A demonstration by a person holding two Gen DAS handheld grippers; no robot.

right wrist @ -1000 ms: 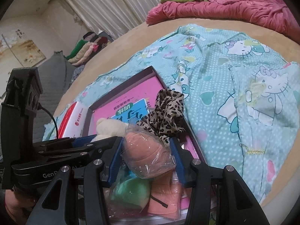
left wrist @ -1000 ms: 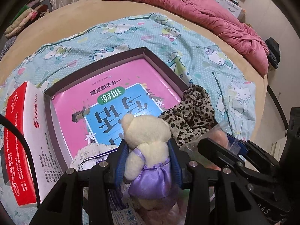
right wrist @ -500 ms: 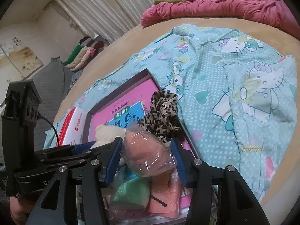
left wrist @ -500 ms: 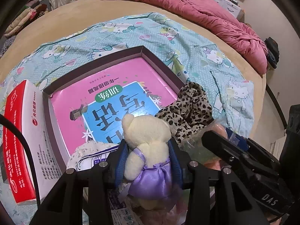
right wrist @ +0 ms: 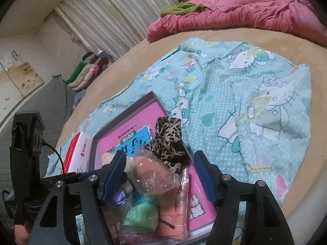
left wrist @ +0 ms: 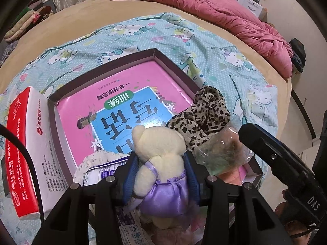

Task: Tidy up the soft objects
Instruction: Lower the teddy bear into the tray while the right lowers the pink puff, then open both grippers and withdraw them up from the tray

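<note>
Plush bear [left wrist: 161, 159] legs hidden below tongs; book [left wrist: 130, 110] title partly covered.

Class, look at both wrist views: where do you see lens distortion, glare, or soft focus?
Left wrist view: black corners, the bed bulges into a curve, glare on the book behind the bear. Right wrist view: same fisheye bend, shiny highlights on the plastic bag, the curtain washed out and soft; colours dim and grainy in both.
</note>
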